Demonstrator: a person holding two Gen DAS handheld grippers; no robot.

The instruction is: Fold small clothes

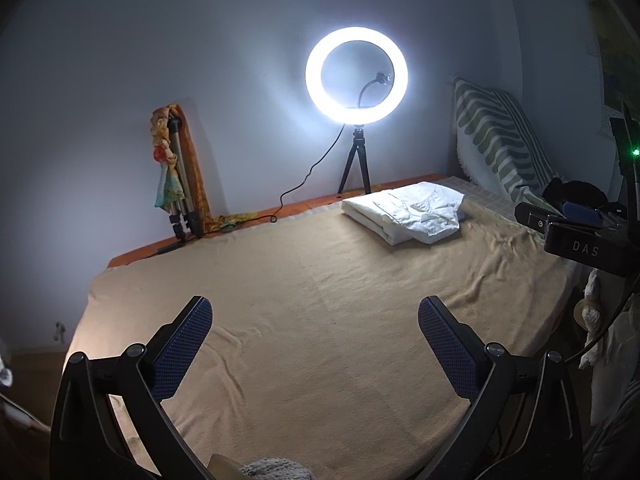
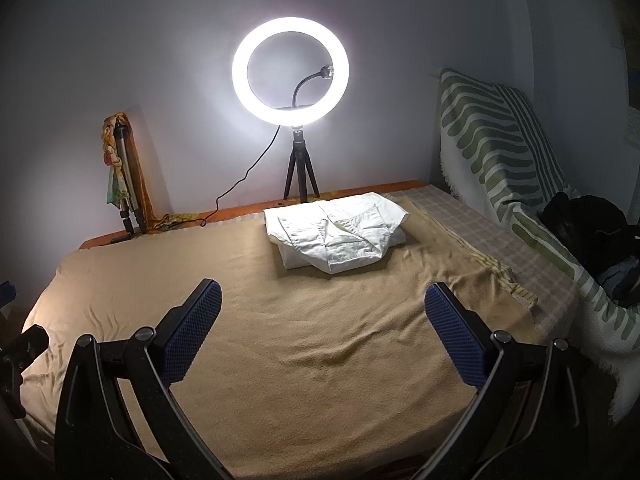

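Note:
A folded white garment [image 1: 404, 212] lies at the far right of the tan blanket [image 1: 320, 320]; it also shows in the right wrist view [image 2: 340, 232], far centre. My left gripper [image 1: 316, 312] is open and empty above the near part of the blanket, well short of the garment. My right gripper [image 2: 324, 300] is open and empty, also short of the garment. The body of the right gripper [image 1: 580, 236] shows at the right edge of the left wrist view.
A lit ring light on a small tripod [image 2: 292, 72] stands at the back by the wall. A folded tripod with a colourful cloth [image 2: 120, 168] leans at the back left. A green-striped cushion [image 2: 500, 140] and dark clothes [image 2: 592, 224] lie on the right.

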